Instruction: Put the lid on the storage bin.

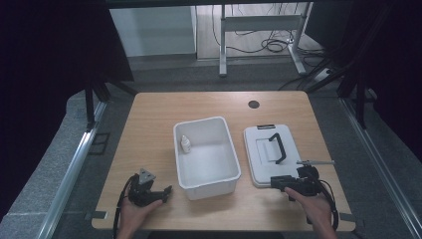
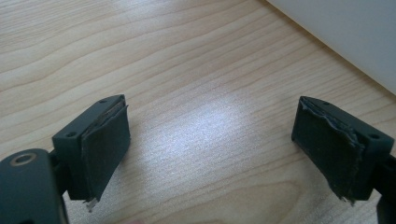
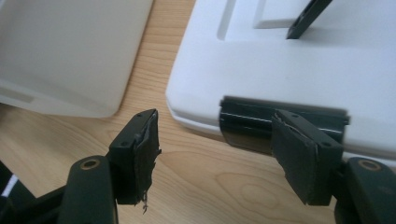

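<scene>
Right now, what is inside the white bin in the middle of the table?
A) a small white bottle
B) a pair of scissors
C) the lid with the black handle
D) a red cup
A: in the high view a small white bottle stands inside the white bin, by its left wall, while the lid lies on the table to the bin's right.

Tabletop (image 2: 196,60): pale wood grain, smooth, faint sheen. Bin (image 1: 206,172) and lid (image 3: 299,70): white plastic, smooth, matt. Lid latch (image 3: 247,123): glossy black plastic. Right hand-held gripper (image 3: 215,154) pads (image 3: 299,161): matt black rubber, frayed edges.
</scene>
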